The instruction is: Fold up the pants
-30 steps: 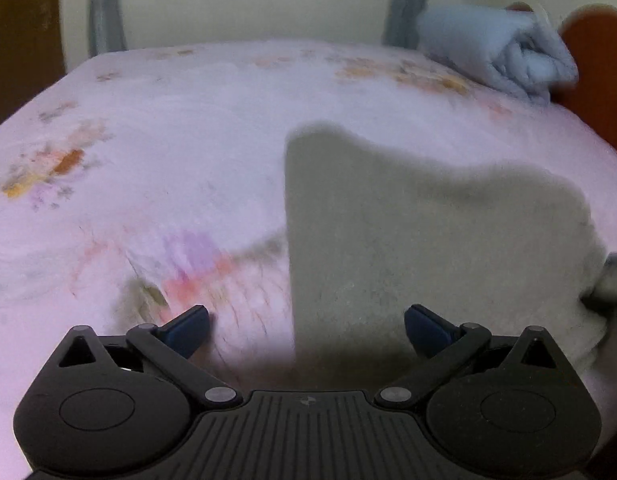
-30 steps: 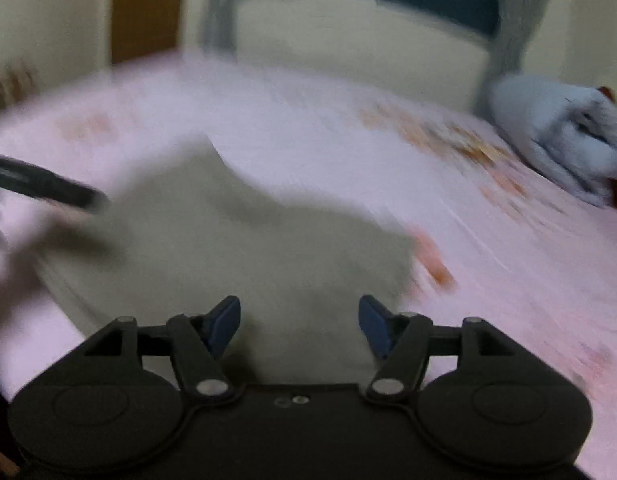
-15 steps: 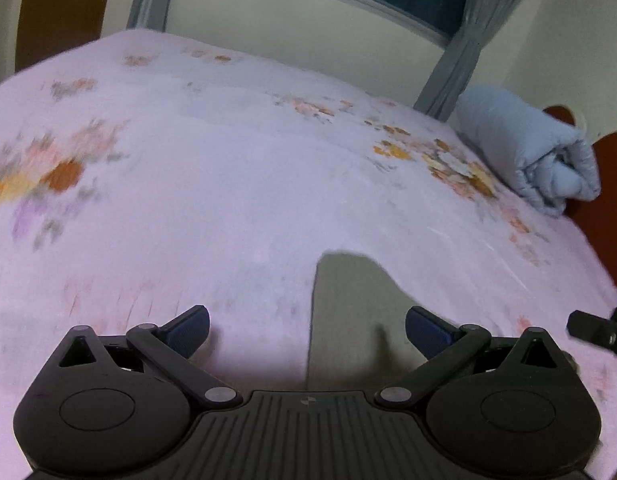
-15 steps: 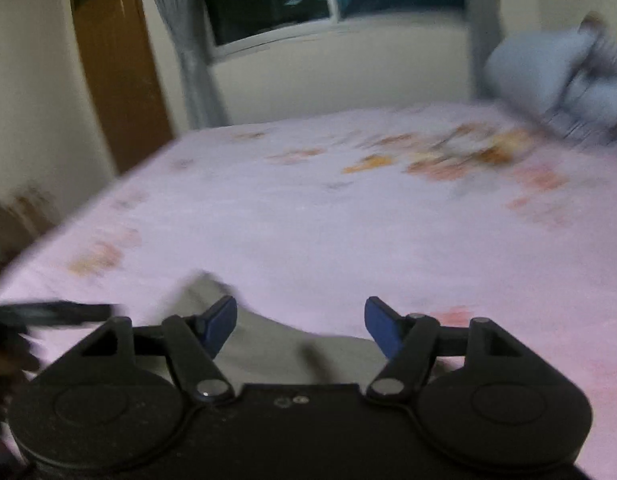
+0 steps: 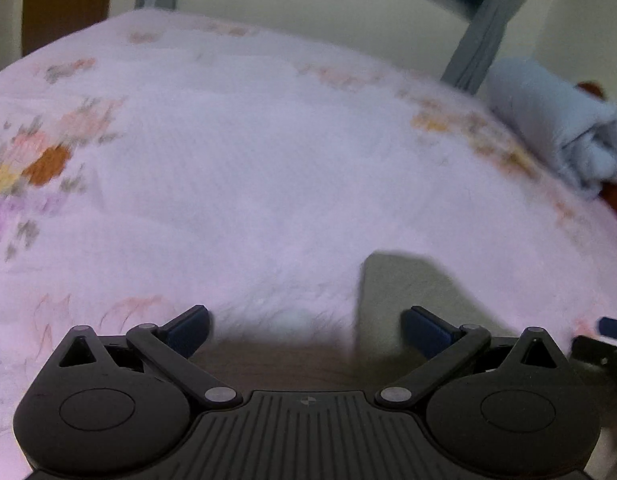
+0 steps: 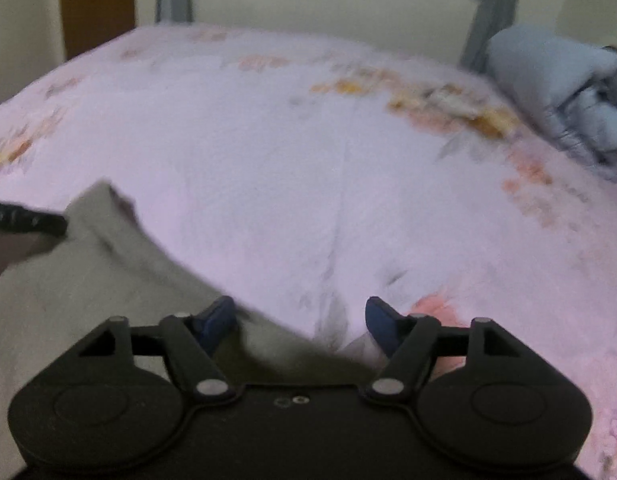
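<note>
The grey-beige pants (image 6: 88,280) lie flat on the pink floral bed sheet (image 6: 308,160). In the right wrist view they fill the lower left, under my right gripper's left finger. In the left wrist view only a corner of the pants (image 5: 404,284) shows, beside the right finger. My left gripper (image 5: 304,326) is open and empty above the sheet. My right gripper (image 6: 300,320) is open and empty over the pants' edge. The left gripper's tip (image 6: 28,220) shows at the far left of the right wrist view. The right gripper's tip (image 5: 600,344) shows at the left wrist view's right edge.
A rolled light-blue blanket (image 5: 556,128) lies at the bed's far right; it also shows in the right wrist view (image 6: 560,92). Grey curtains (image 5: 488,20) and a wall stand behind the bed. A brown door (image 6: 96,4) is at the back left.
Both grippers pulled back and lifted off the pants, then tilted down again. A second ago the pants filled both views; now only their edge shows. Both stay open.
</note>
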A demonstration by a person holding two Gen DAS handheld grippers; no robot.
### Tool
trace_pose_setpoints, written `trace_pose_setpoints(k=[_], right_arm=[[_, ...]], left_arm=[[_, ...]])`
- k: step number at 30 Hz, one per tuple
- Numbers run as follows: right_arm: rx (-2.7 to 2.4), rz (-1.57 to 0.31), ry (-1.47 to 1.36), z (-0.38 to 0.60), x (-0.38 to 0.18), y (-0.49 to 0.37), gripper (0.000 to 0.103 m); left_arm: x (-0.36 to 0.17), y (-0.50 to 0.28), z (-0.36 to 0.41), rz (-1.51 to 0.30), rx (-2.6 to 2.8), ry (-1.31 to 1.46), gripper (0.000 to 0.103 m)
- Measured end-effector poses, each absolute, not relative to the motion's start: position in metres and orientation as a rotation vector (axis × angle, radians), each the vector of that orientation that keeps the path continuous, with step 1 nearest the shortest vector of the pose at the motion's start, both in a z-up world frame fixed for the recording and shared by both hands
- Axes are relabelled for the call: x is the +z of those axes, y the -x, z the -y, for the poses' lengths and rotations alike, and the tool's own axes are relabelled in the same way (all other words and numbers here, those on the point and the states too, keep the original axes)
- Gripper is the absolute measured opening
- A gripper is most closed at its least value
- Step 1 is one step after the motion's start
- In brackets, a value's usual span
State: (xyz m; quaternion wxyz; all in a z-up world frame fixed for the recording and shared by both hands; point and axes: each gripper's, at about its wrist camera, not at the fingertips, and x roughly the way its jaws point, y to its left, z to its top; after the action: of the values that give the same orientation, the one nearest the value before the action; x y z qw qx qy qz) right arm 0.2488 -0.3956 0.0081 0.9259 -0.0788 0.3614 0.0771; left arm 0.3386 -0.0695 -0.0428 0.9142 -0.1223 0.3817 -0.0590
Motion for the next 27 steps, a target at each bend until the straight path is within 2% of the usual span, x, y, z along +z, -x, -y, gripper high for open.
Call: trace_pose_setpoints(k=[2,6,9,12,15,22,27], right_arm=[[0.189,-0.728,0.158,0.384,0.010,-0.251,0.066],[0.178,-0.825,0.223,0.362,-0.015,-0.278,0.068],[0.142,-0.830,0.236,0.363,-0.016,-0.276,0.072],[0.113,-0.718,0.295,0.367,0.005,-0.245,0.077],[0.119,-0.663,0.311,0.373,0.020,-0.219,0.089],[0.126,-0.619,0.315,0.384,0.038,-0.183,0.097],[0.142,-0.607,0.229,0.412,0.044,-0.155,0.097]], left_arm=[[-0.038,-0.346,0.079,-0.785,-0.151,0.239,0.103],[-0.051,-0.370,0.099,-0.865,-0.146,0.143,0.103],[-0.050,-0.372,0.094,-0.865,-0.153,0.179,0.103],[-0.037,-0.354,0.084,-0.816,-0.172,0.217,0.103],[-0.029,-0.331,0.071,-0.785,-0.206,0.268,0.103],[-0.017,-0.271,0.047,-0.744,-0.188,0.308,0.103],[-0.014,-0.232,0.041,-0.723,-0.193,0.303,0.103]])
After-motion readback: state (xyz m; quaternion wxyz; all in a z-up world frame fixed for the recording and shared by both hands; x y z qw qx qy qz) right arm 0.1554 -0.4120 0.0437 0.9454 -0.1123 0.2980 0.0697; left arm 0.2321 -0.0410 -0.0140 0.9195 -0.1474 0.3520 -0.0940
